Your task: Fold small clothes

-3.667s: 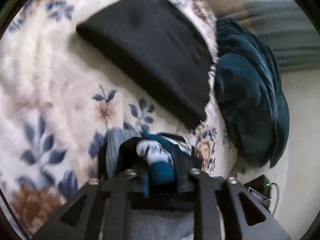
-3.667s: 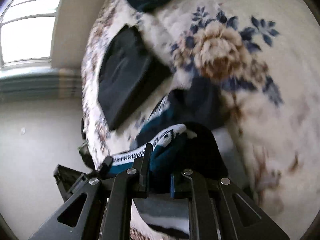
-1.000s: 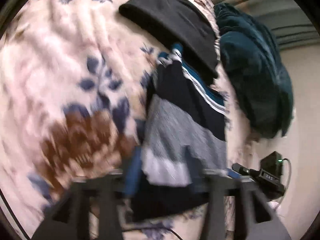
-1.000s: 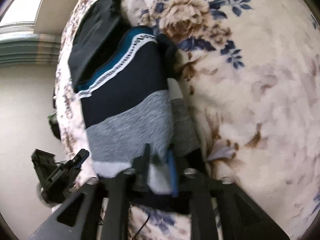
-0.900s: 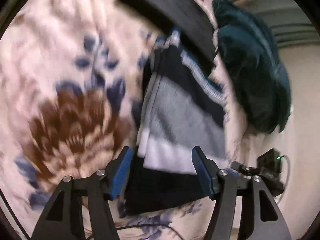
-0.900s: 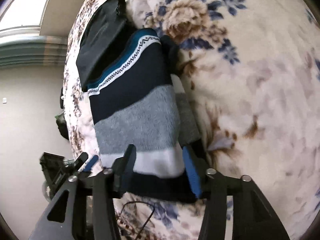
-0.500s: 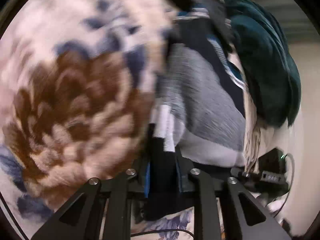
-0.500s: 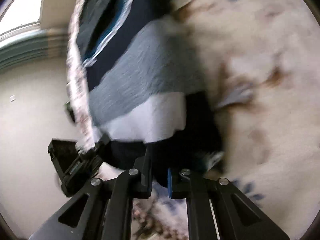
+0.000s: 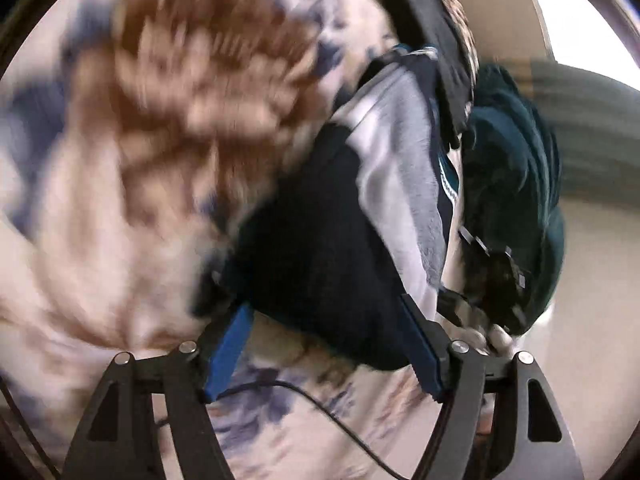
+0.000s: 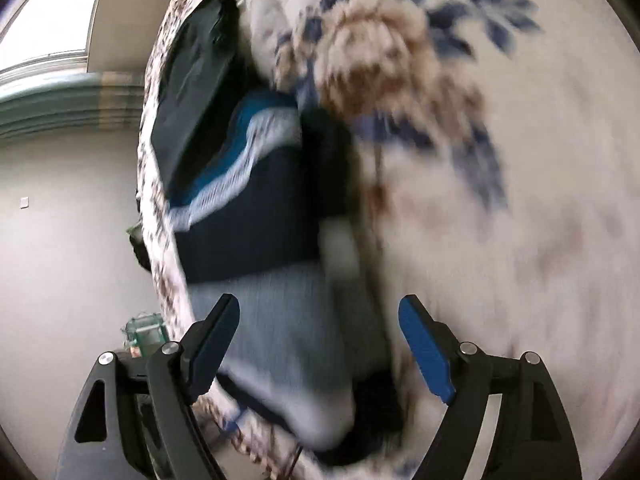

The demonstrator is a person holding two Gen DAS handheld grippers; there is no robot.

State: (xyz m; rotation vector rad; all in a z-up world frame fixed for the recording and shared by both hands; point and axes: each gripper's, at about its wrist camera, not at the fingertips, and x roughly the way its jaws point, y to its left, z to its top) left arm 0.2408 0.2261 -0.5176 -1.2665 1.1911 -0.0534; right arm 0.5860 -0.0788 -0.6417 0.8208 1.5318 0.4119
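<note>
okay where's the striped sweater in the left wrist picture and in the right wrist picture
Left wrist: striped sweater runs from centre toward upper right, its dark end between the open left gripper fingers.
Right wrist: sweater left of centre, above the open right gripper.
Shared landmark: folded black garment beyond it.

Your floral blanket [image 9: 120, 208] covers the bed, blurred throughout. A dark teal cushion [image 9: 516, 184] hangs off its far right edge, and a thin black cable [image 9: 320, 412] trails across the near side.

Both wrist views look steeply down, close, sharing the striped garment [image 9: 400, 168]
</note>
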